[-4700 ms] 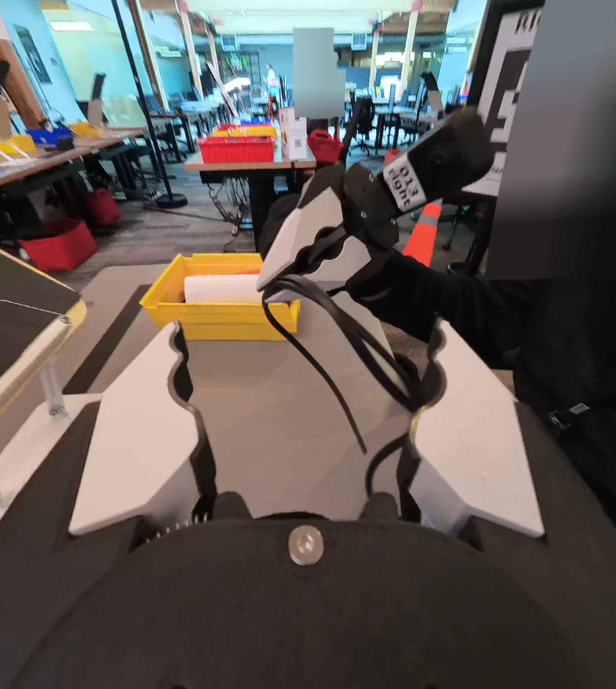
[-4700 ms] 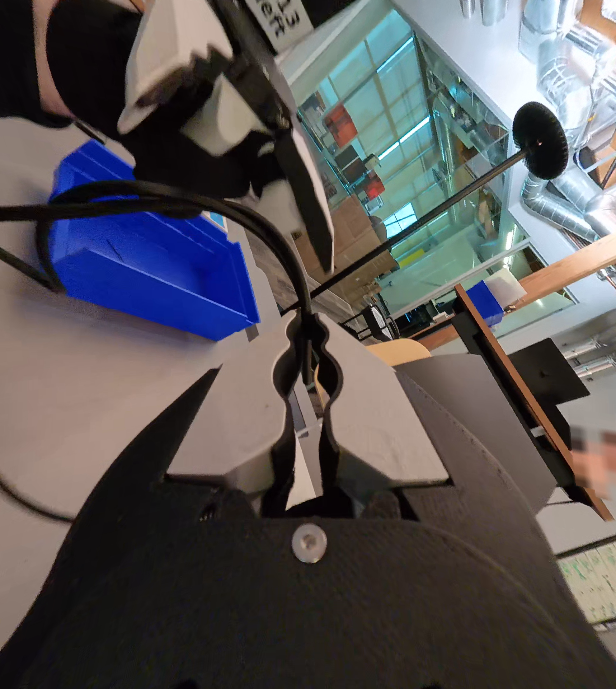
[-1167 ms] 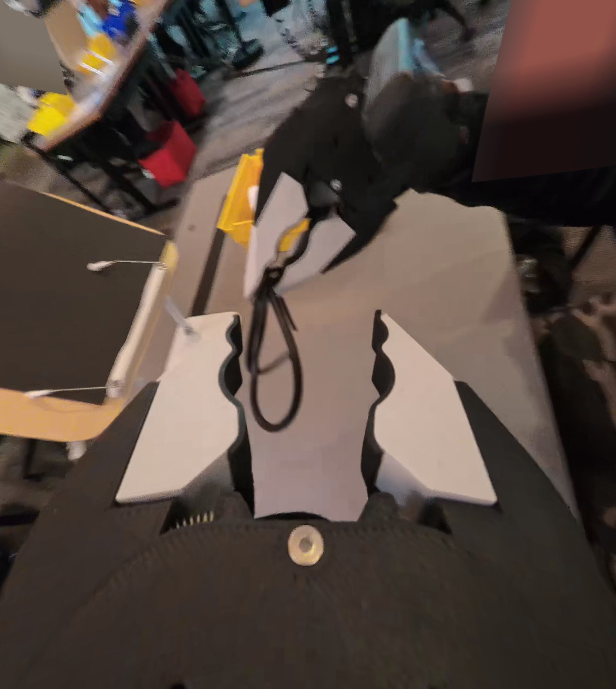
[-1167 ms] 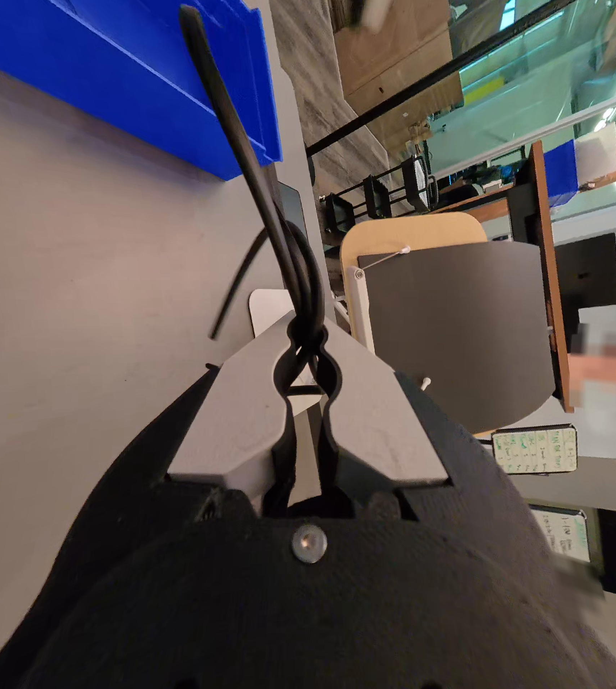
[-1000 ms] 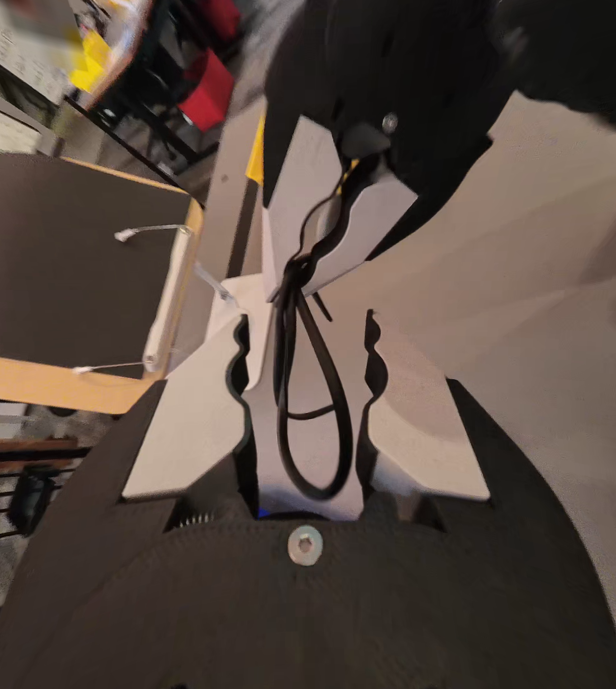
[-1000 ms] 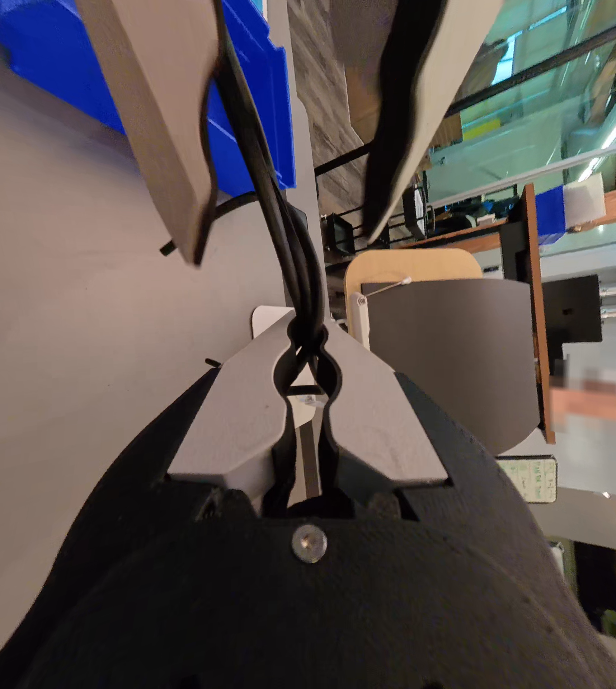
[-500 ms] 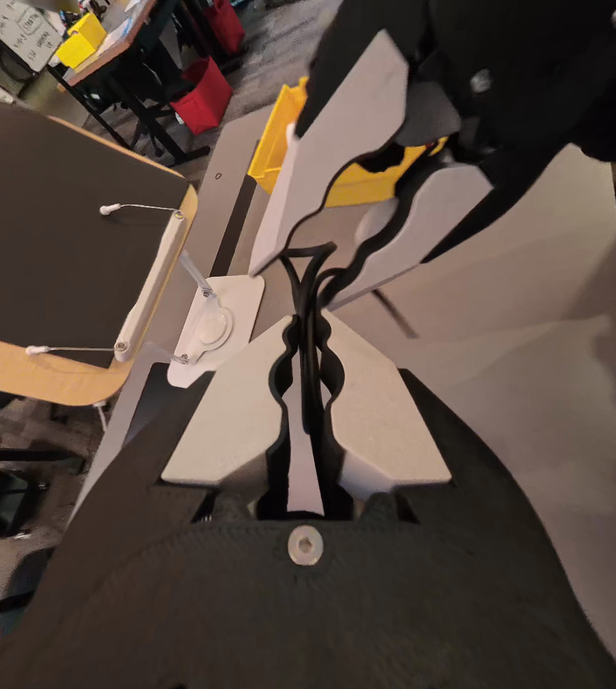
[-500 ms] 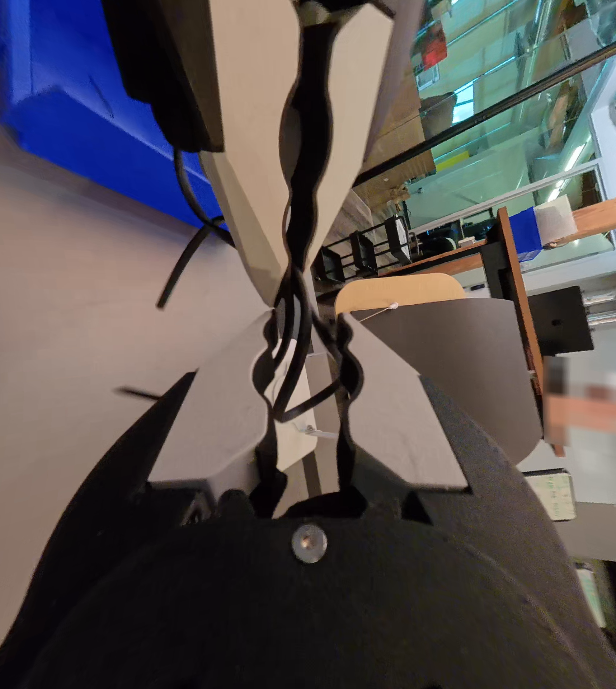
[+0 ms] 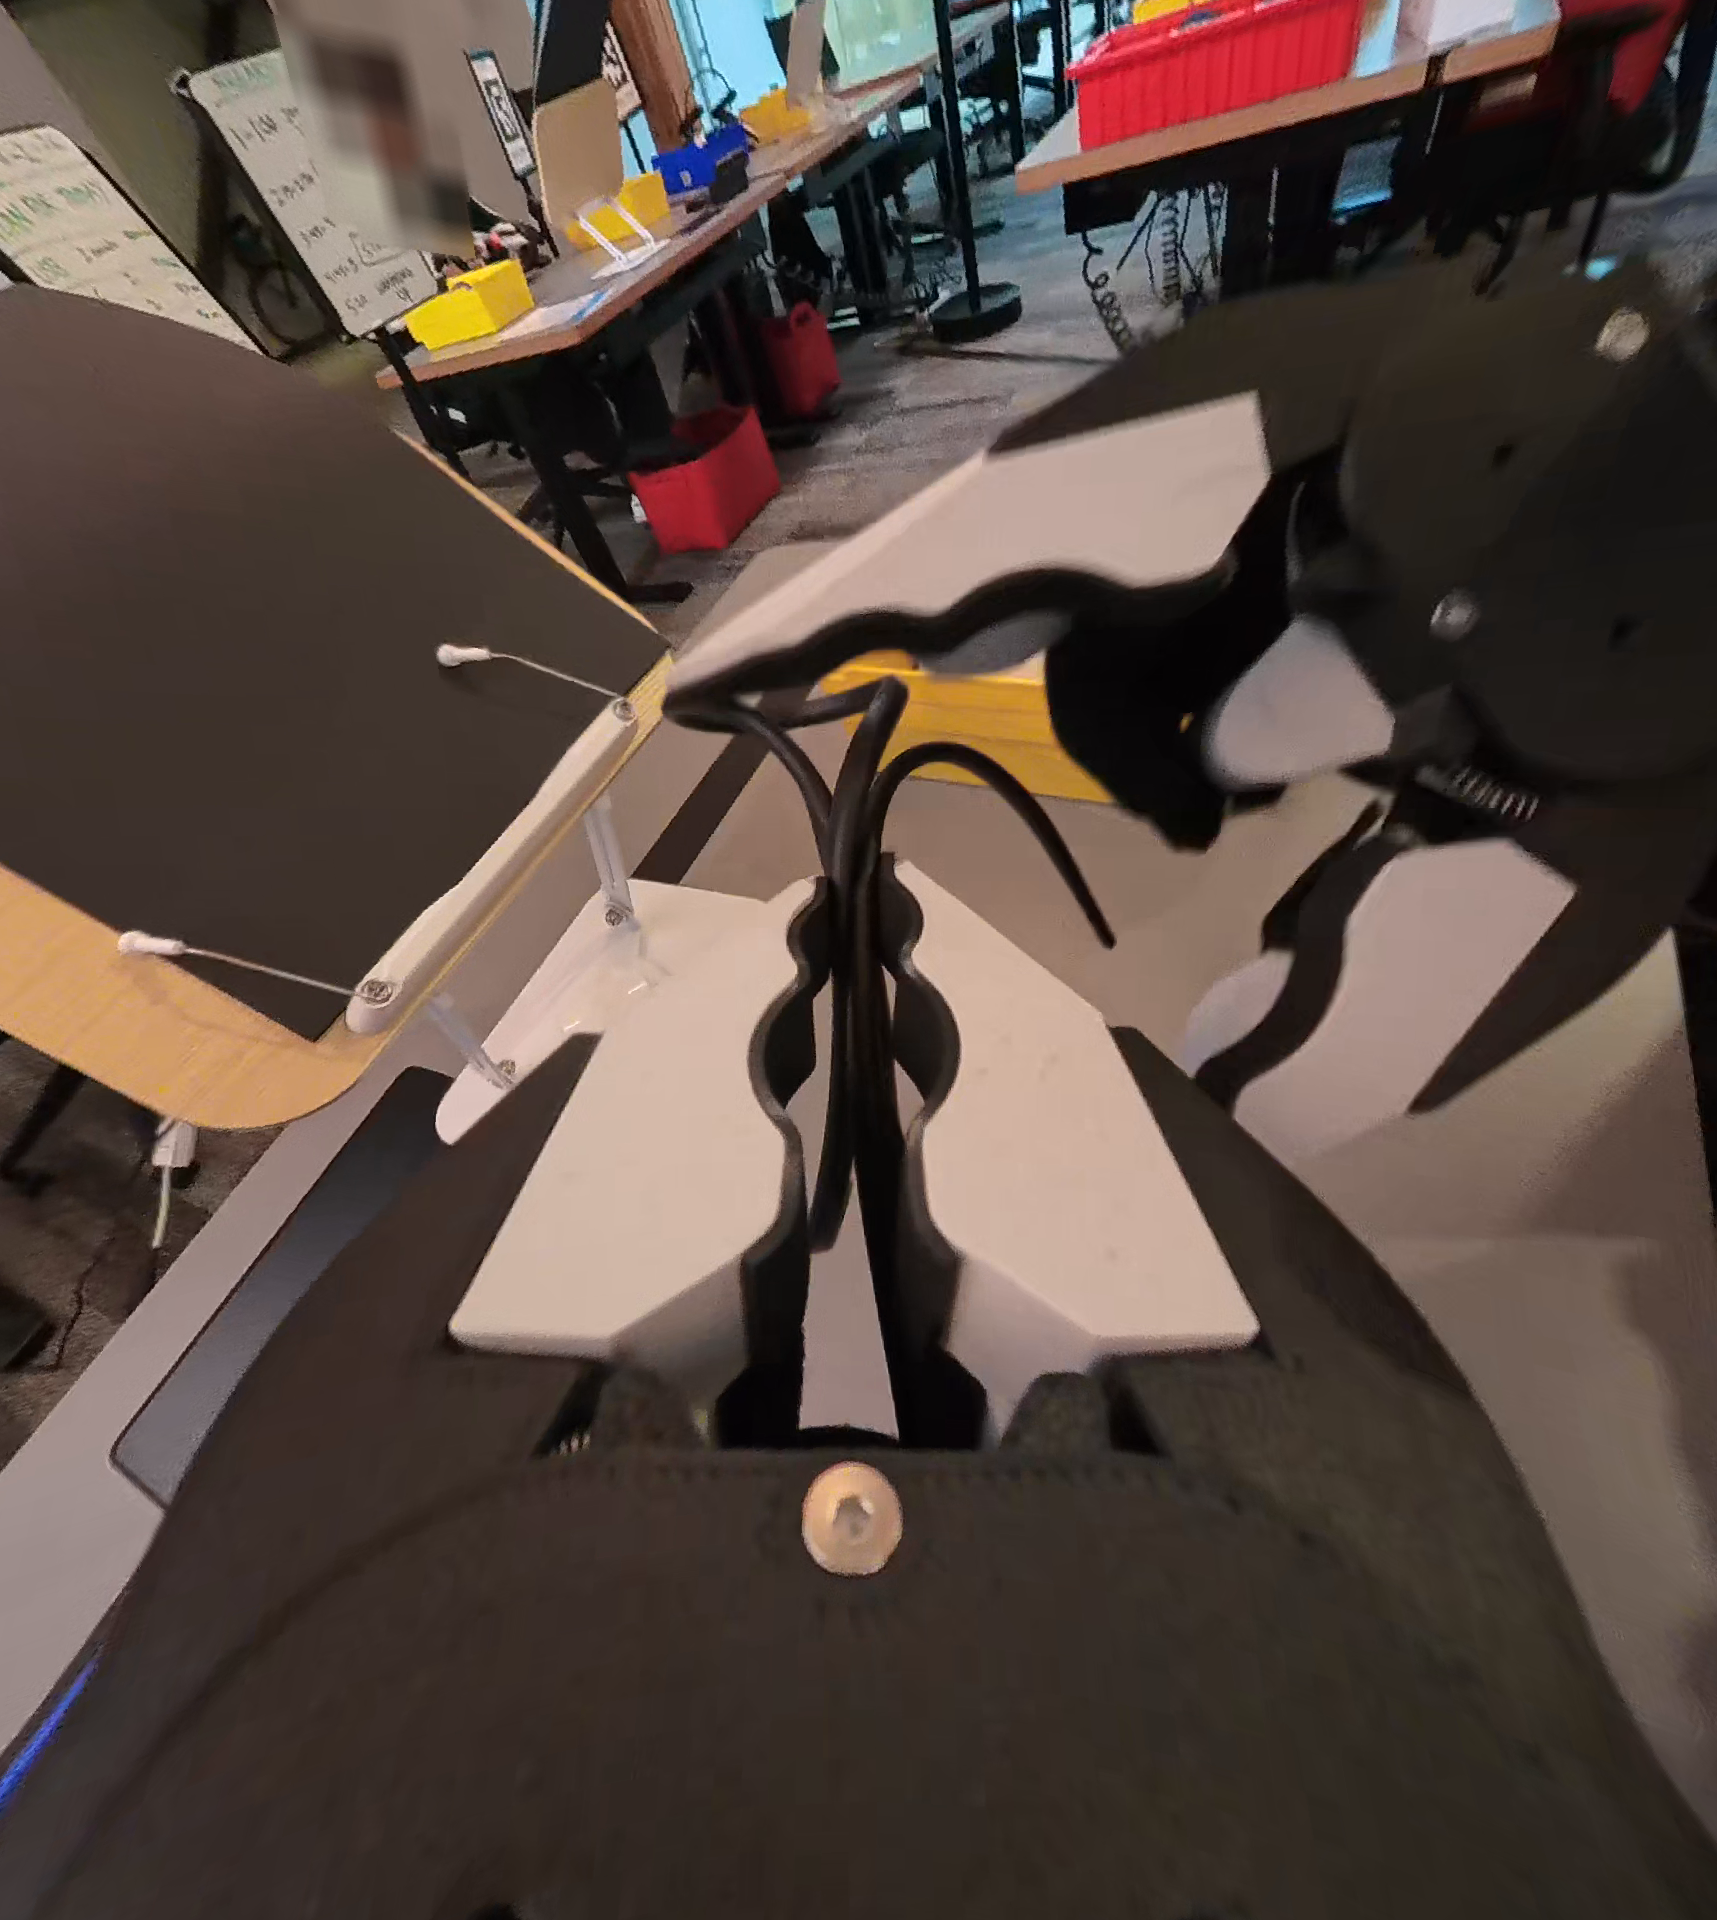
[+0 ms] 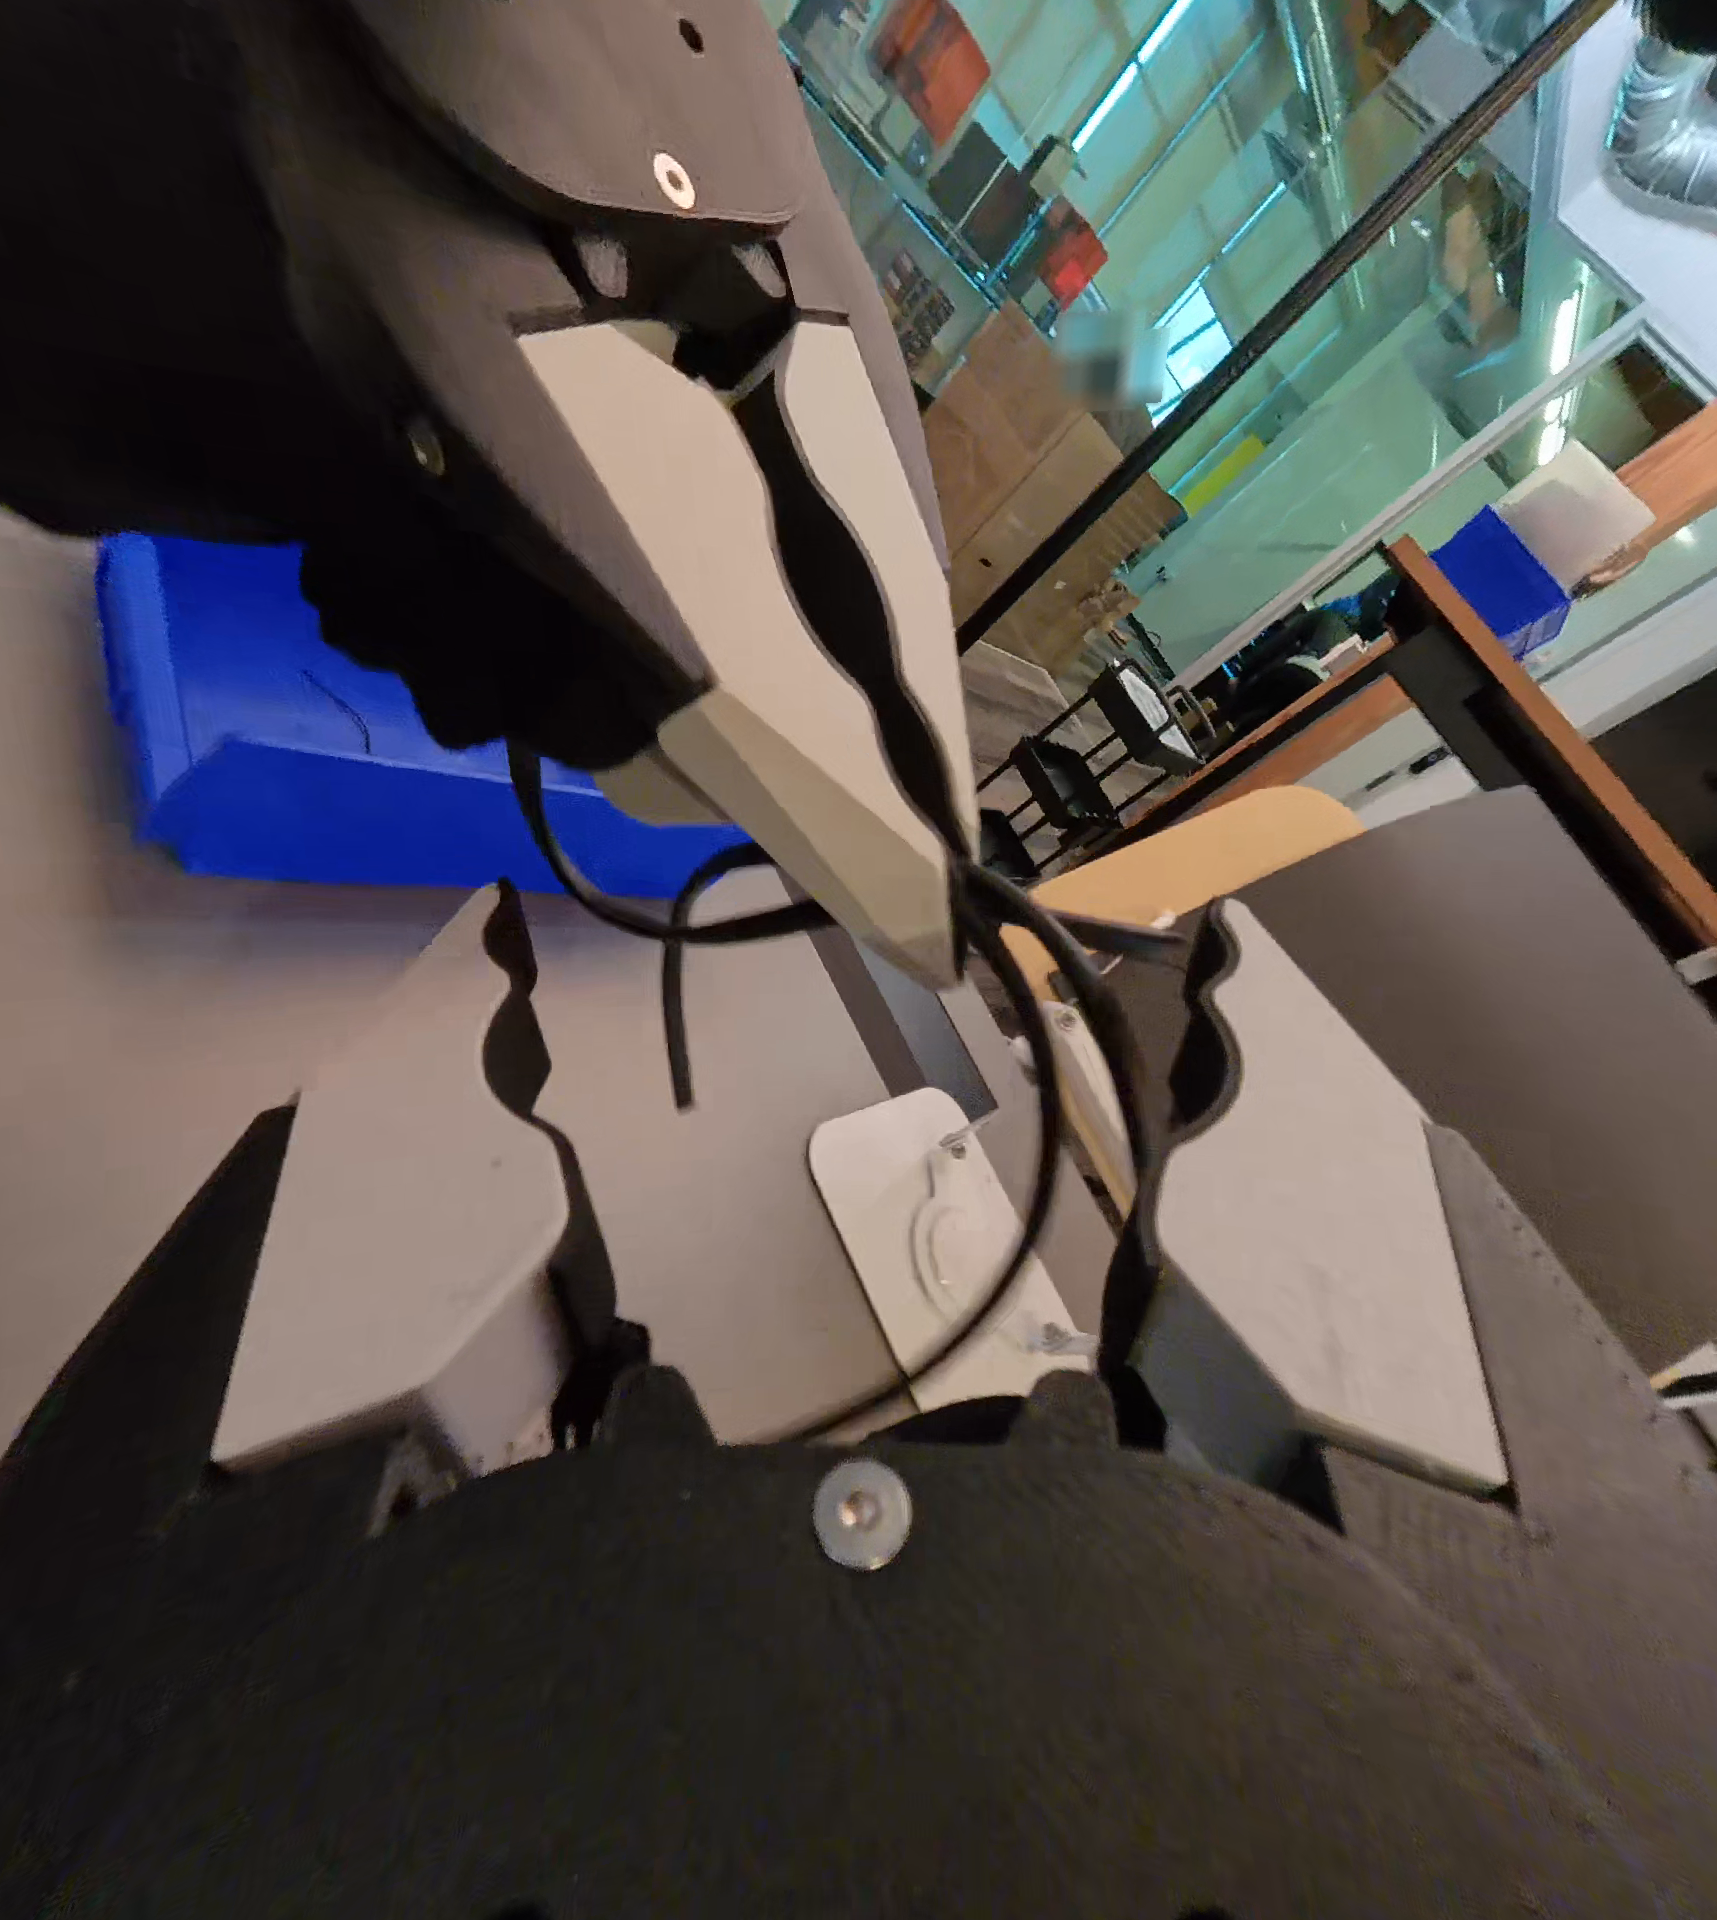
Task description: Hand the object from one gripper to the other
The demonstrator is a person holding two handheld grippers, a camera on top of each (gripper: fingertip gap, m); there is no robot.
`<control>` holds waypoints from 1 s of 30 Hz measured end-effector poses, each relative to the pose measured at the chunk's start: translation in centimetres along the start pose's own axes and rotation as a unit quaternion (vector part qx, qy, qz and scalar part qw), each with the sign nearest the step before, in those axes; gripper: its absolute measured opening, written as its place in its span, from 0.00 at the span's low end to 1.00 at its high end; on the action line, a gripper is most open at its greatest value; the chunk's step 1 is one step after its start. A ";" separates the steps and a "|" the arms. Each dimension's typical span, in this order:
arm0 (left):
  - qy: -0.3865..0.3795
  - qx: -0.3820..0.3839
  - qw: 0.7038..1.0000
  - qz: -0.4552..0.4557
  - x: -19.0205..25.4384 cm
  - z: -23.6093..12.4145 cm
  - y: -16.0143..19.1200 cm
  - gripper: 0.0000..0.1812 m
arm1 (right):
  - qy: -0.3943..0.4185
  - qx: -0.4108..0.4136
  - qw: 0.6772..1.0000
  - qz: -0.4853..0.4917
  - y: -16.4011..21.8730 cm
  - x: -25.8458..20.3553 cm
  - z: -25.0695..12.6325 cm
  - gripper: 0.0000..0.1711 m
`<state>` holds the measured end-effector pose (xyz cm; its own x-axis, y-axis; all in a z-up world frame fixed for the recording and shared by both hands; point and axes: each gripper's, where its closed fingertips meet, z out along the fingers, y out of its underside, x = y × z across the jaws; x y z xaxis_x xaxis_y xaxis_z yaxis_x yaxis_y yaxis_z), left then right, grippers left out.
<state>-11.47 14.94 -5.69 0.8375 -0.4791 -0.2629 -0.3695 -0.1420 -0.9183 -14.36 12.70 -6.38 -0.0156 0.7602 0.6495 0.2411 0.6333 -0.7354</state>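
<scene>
The left gripper point(image 9: 856, 883) is now clamped on the black cable point(image 9: 849, 997), its two pale fingers point(image 9: 667, 1132) pressed together with the strands running up between their wavy inner edges and fanning out past the tips. The right gripper point(image 10: 854, 914) has let go: in its own view its fingers point(image 10: 397, 1226) stand wide apart, whereas a second ago they were pinched on the cable and the left gripper's were the open pair. Half a second ago both sets of fingers met at the cable; now the right gripper's fingers are spread well clear of it, with only a thin loop of cable point(image 10: 1030, 1195) hanging in the gap between them, held from above by the left gripper's closed tips point(image 10: 947, 914). In the left wrist view one finger of the right gripper point(image 9: 979, 551) lies just above the cable's splayed ends, the other lower and to the right. The cable is off the grey bench point(image 9: 1519, 1340), in the air. A yellow bin point(image 9: 979, 717) stands on the bench behind the right gripper, and a blue bin point(image 10: 241, 717) lies beyond the left gripper.
</scene>
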 end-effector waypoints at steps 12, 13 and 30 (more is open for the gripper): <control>0.037 0.099 0.992 -0.072 1.1 -0.1 -2.4 0.03 | -0.007 0.033 0.986 0.166 2.0 -0.2 2.1 0.43; 0.046 0.102 0.991 -0.077 1.3 -0.1 -2.5 0.03 | -0.019 0.042 0.984 0.174 1.8 -0.6 2.2 0.32; 0.109 0.122 0.983 -0.079 1.3 -1.5 -2.9 0.05 | -0.037 0.039 0.984 0.170 2.4 0.2 1.0 0.01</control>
<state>-9.90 13.41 -2.92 0.7599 -0.6467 -0.0666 -0.1127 -0.0301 -0.9932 -14.77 14.59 -8.22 -0.0175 0.9366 0.3501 0.1697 0.3478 -0.9221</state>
